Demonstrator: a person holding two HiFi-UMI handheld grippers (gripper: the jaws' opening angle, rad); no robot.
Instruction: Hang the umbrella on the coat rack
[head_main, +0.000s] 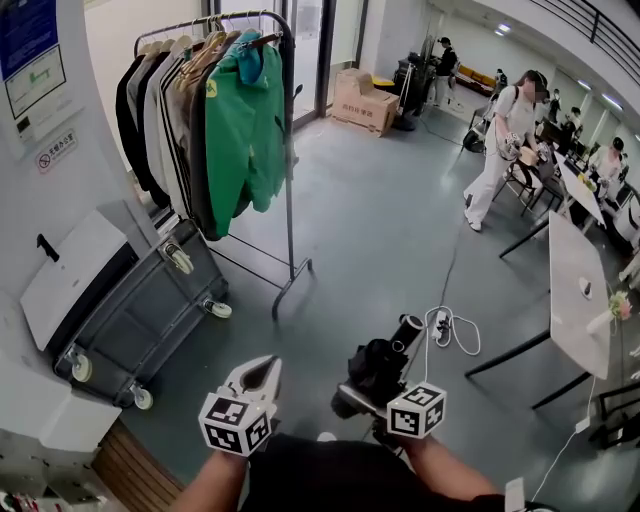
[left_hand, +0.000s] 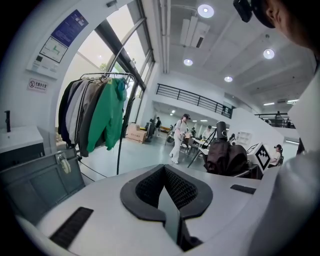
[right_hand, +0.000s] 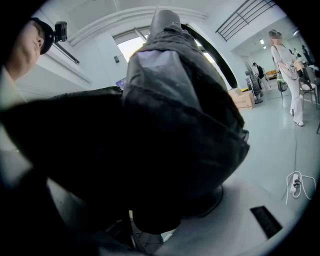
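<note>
The coat rack (head_main: 288, 150) stands ahead on the left, its rail full of dark coats with a green jacket (head_main: 243, 130) at the near end. It also shows in the left gripper view, coat rack (left_hand: 122, 115) and green jacket (left_hand: 105, 112). A folded black umbrella (head_main: 378, 368) is held in my right gripper (head_main: 372, 392), tip pointing forward and up. The umbrella (right_hand: 180, 125) fills the right gripper view and hides the jaws. My left gripper (head_main: 262, 375) is beside it on the left, jaws together and empty, left gripper (left_hand: 167, 200). Both are a few steps short of the rack.
A grey suitcase (head_main: 150, 310) lies tilted against a white cabinet (head_main: 70, 280) left of the rack's foot. A power strip with cable (head_main: 445, 325) lies on the floor ahead. A white table (head_main: 578, 300) stands right. A person in white (head_main: 500, 150) walks farther back.
</note>
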